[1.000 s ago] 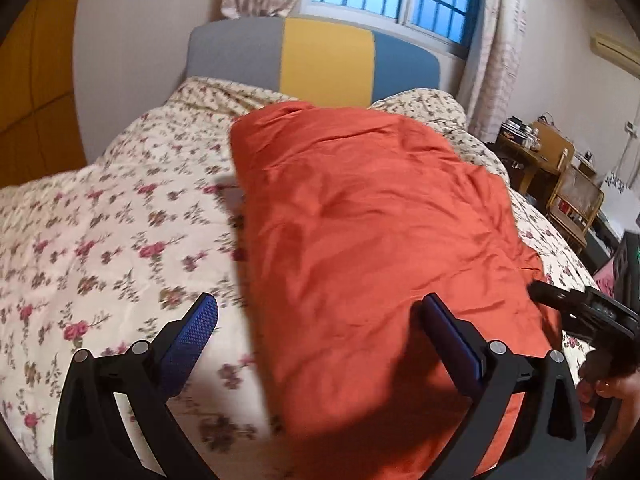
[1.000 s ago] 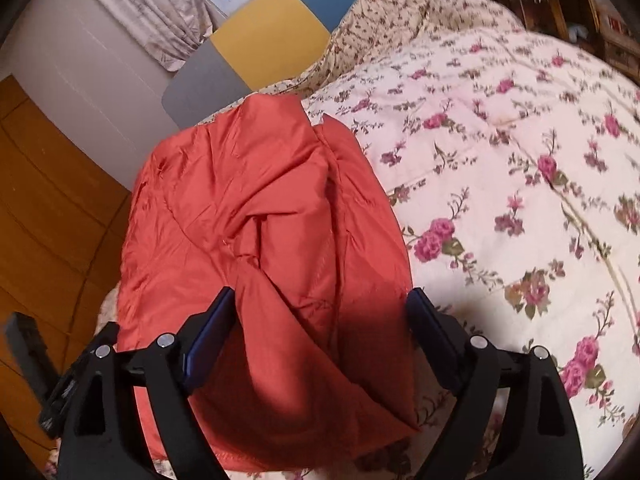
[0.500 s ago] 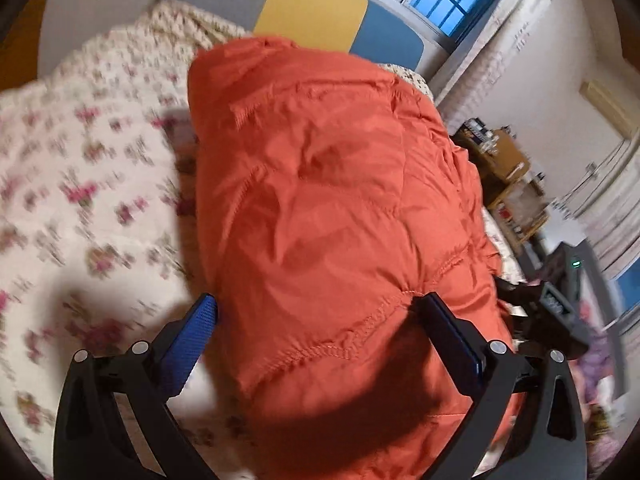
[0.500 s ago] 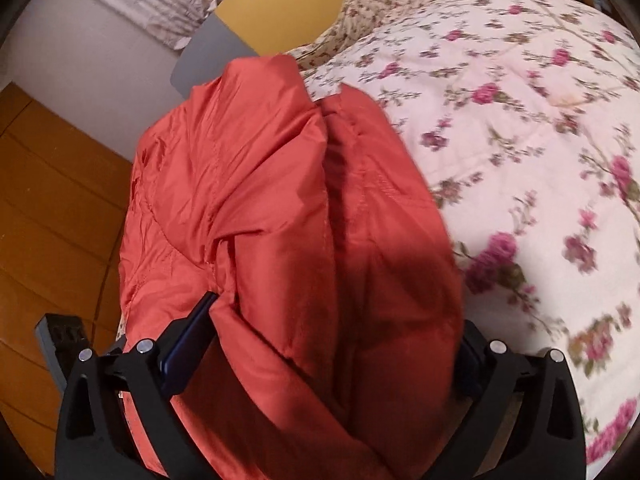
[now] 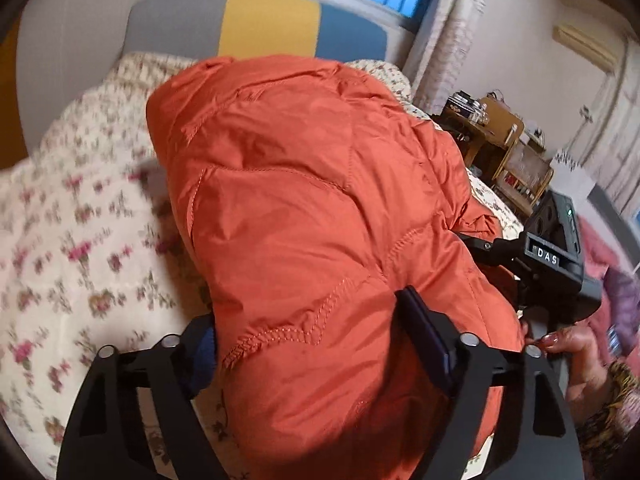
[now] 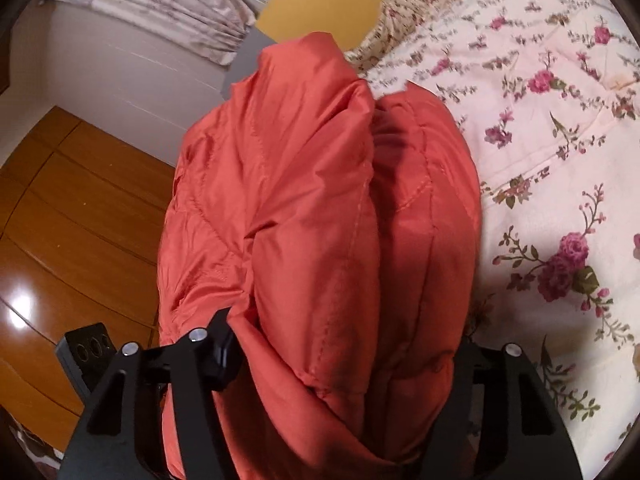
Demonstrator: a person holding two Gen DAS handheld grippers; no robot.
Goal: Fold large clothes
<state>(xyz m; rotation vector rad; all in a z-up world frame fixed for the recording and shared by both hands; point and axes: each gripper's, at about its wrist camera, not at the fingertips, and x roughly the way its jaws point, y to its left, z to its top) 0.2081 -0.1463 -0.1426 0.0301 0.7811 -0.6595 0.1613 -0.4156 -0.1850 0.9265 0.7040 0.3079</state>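
Now closing from wide onto the orange padded jacket (image 5: 304,216), left gripper (image 5: 316,340) and right gripper (image 6: 344,364) each pinching a bunched near edge at frame centre over the floral quilt (image 6: 560,160), probably readying another fold.

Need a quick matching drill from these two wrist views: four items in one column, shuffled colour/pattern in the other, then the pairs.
Items:
1. padded jacket
2. quilt
3. middle panel of the headboard
4. left gripper frame

Descriptions:
A. yellow
B. black
C. orange
D. cream with pink flowers

Pairs: 1-C, 2-D, 3-A, 4-B
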